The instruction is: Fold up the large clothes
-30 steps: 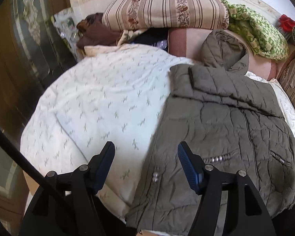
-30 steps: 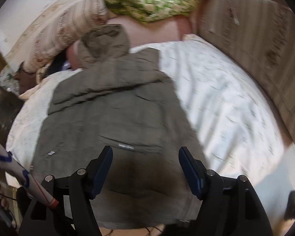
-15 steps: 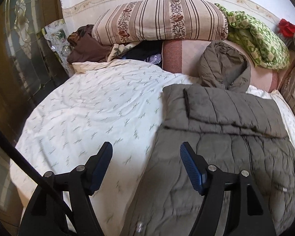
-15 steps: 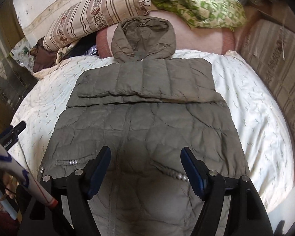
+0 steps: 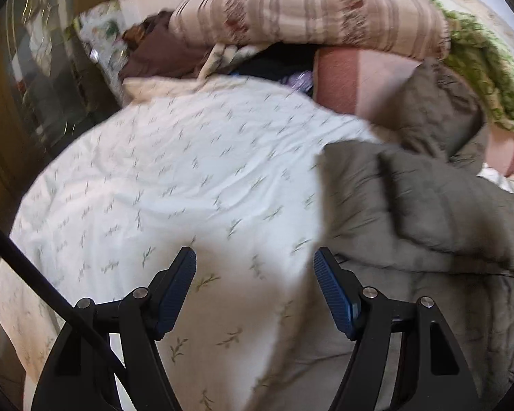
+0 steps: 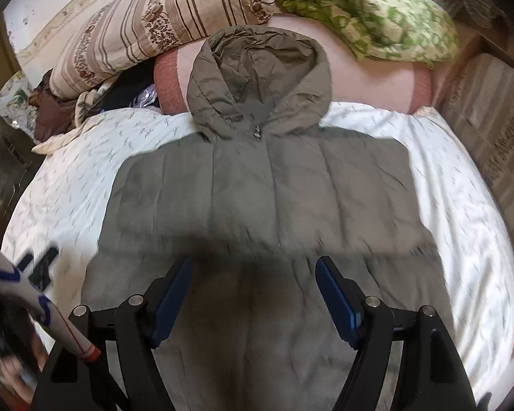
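the olive padded jacket (image 6: 264, 212) lies flat in the middle of the bed (image 6: 462, 226), hood toward the pillows at the head edge, and both the left claw (image 5: 255, 289) and right claw (image 6: 253, 294) hang wide open and empty, closer to the hood than half a second ago, so a grip on the slippery thick padding could take only one layer and let the fold slide.

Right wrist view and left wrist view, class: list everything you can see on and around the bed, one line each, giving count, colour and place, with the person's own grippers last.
Hooded quilted jacket: one, olive-grey, flat on the bed, sleeves folded across its front, hood toward the pillows.
Bed sheet: one, white with small sprigs, under the jacket.
Striped pillow: one, beige and brown, at the head of the bed.
Pink cushion: one, behind the hood.
Green patterned blanket: one, on the cushion.
Brown cloth: one, beside the striped pillow.
Left gripper: one, black with blue pads, open over the sheet.
Right gripper: one, same colours, open over the jacket.
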### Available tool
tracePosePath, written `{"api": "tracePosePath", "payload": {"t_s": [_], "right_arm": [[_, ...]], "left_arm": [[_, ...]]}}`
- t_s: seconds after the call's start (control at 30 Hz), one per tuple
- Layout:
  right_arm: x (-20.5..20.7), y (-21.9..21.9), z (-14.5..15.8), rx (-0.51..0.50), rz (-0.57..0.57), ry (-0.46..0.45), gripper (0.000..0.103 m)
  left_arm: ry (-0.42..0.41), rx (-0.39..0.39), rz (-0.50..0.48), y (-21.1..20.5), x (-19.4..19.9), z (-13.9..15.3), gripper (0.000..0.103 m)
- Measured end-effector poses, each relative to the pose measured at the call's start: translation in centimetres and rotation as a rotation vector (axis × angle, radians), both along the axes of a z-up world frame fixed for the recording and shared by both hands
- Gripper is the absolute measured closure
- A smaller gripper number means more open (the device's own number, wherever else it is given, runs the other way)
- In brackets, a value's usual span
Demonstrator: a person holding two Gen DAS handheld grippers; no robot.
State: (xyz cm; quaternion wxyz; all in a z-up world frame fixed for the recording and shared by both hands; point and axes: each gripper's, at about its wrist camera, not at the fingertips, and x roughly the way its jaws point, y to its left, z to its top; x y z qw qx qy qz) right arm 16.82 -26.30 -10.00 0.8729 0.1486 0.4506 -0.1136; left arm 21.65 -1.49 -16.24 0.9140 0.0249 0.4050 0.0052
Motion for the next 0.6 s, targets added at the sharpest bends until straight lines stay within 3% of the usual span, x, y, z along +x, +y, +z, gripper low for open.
{"api": "tracePosePath", "payload": {"t_s": [0.2, 0.4, 0.6], "right_arm": [[9.8, -2.1, -0.2, 0.020, -0.025, -0.007, 0.024], [20.6, -4.4, 2.0, -0.060, -0.089, -0.021, 0.023], [29.1, -7.4, 4.2, 0.031, -0.196, -0.091, 0.016]], "left_arm": [[0.035, -0.002, 0.047, 2.0, 1.8, -1.7, 0.033], [0.015, 0.033, 0.030, 2.0, 2.2, -1.9, 0.032], [0.046, 0.029, 0.010, 1.7, 3.0, -2.9, 0.032]]}}
